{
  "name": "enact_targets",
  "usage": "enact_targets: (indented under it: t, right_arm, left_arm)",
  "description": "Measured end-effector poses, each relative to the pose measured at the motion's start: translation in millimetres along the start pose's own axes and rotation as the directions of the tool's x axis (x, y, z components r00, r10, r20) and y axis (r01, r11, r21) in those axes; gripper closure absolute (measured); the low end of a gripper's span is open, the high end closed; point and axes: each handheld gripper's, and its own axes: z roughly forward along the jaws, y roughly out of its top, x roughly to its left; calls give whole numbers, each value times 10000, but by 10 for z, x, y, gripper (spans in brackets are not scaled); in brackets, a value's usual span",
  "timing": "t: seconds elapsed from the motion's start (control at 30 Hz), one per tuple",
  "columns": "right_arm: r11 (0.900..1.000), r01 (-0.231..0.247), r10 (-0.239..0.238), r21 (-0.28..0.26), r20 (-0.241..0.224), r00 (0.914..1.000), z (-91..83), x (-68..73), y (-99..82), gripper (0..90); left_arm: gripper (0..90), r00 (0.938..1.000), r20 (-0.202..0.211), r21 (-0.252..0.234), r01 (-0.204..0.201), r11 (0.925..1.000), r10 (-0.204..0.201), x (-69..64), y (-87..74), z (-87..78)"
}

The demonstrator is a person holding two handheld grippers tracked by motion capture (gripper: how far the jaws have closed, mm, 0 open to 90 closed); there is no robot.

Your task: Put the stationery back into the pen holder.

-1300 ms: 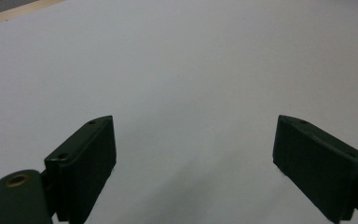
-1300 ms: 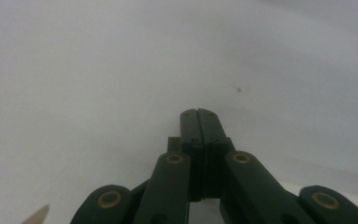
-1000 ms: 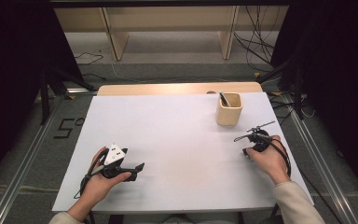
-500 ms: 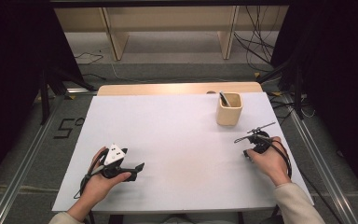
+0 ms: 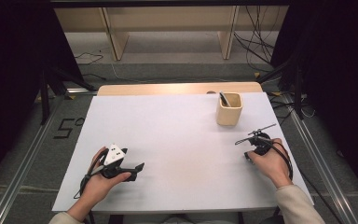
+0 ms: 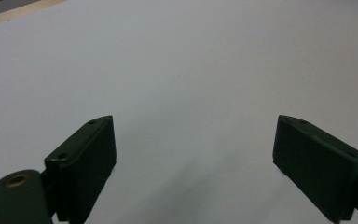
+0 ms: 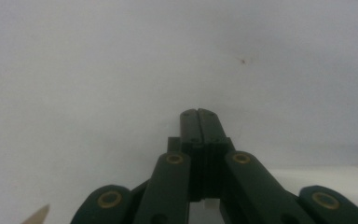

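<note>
Watching from the side, I'd say nothing on the table has shifted over the last 1 second: both hands sit exactly where they were, so the work has not really begun. On the left, the left gripper lies low on the near part of the white tabletop, the person's left hand wrapped around it; in the left gripper view its 2 black jaws stand wide apart with only bare white surface between them, so it is open and holding nothing. Moving across, the middle of the table is bare. Further right and towards the far edge stands the beige cup, upright, with a dark stick-like thing leaning inside it; I cannot tell whether that is a pen or something else. The cup is near the right gripper but clearly apart from it, and well apart from the left one. In the right gripper view the 2 jaws are pressed flat together with nothing visible between them, pointing at plain tabletop. My reading is that this pause means a reach for the cup is yet to start, and the right gripper would have to spread its jaws first
</note>
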Motion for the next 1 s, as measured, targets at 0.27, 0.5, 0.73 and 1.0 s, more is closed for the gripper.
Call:
enact_targets:
  t: [0.27,0.5,0.73,1.0]
  right_arm:
    - [10000,2,-2,54,-6,10000,-7,2,-18,900]
    - [10000,-18,18,76,-17,10000,-18,-4,-48,900]
    - [9999,-61,61,129,-36,10000,-37,-11,-74,900]
    - [9998,-27,27,198,-21,10000,-38,-3,-86,900]
  left_arm:
    - [131,10000,-5,-5,3,10000,-3,2,-1,-1]
    - [131,10000,1,-6,-2,10000,2,1,0,-3]
    - [131,10000,-2,-7,3,10000,-3,1,0,-2]
    - [131,10000,-4,-9,-3,10000,3,1,0,-4]
